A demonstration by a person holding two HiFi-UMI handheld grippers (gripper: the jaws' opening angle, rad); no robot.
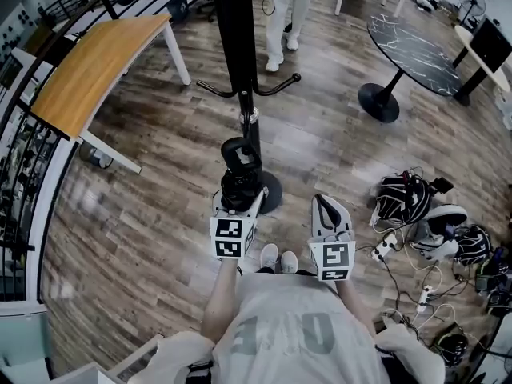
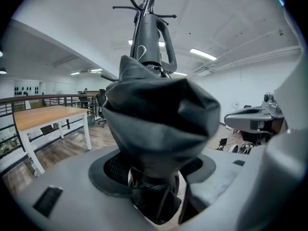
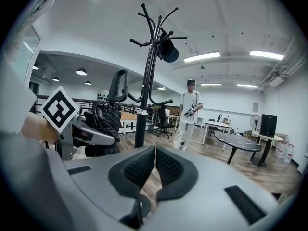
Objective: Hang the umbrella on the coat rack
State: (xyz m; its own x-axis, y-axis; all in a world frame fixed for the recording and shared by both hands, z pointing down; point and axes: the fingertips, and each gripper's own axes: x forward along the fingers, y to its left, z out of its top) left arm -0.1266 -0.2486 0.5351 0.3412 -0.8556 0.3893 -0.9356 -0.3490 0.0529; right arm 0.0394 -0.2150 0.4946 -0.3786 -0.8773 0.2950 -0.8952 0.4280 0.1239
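A: The left hand-held gripper (image 1: 239,197) clamps the folded black umbrella (image 2: 159,124) by its bunched fabric, handle loop (image 2: 163,37) up, just in front of the coat rack (image 1: 237,46).

B: Fabric may slide, and the loop could miss a hook (image 1: 282,85).

A: The right hand-held gripper (image 3: 154,163), closed on nothing, sits near the rack's base, so there's no backup.

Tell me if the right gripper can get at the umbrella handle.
Probably yes: the handle stands clear above the left gripper, beside the right gripper, with nothing between them. The right jaws are shut and must open first.
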